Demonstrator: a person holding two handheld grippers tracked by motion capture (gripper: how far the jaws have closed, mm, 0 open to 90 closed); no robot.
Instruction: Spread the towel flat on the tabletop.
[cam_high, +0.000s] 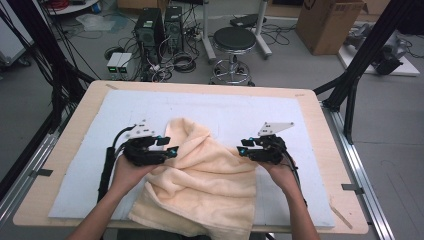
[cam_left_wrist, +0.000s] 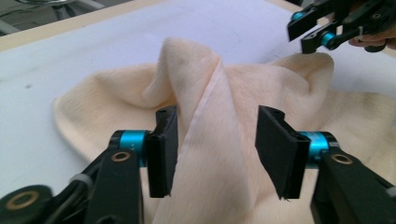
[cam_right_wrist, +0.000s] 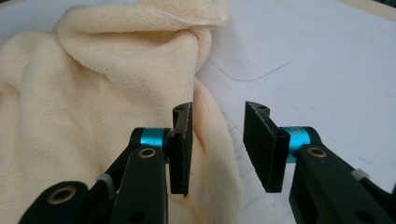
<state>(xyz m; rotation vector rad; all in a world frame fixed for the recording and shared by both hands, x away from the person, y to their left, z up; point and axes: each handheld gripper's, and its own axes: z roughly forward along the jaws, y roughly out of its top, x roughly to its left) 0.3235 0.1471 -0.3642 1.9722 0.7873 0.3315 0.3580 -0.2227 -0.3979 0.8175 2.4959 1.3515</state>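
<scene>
White foam mat (cam_high: 300, 115) on wooden table | rumpled peach fleece towel (cam_high: 210, 175) | left gripper (cam_high: 170, 146), right gripper (cam_high: 243, 146) both released | regrip hem edges squarely, avoid bunched folds.

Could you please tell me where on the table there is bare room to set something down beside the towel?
The white mat is bare beyond the towel, toward the far edge, and at both sides outside the left gripper and right gripper. The near middle is crowded by towel and hands.
</scene>
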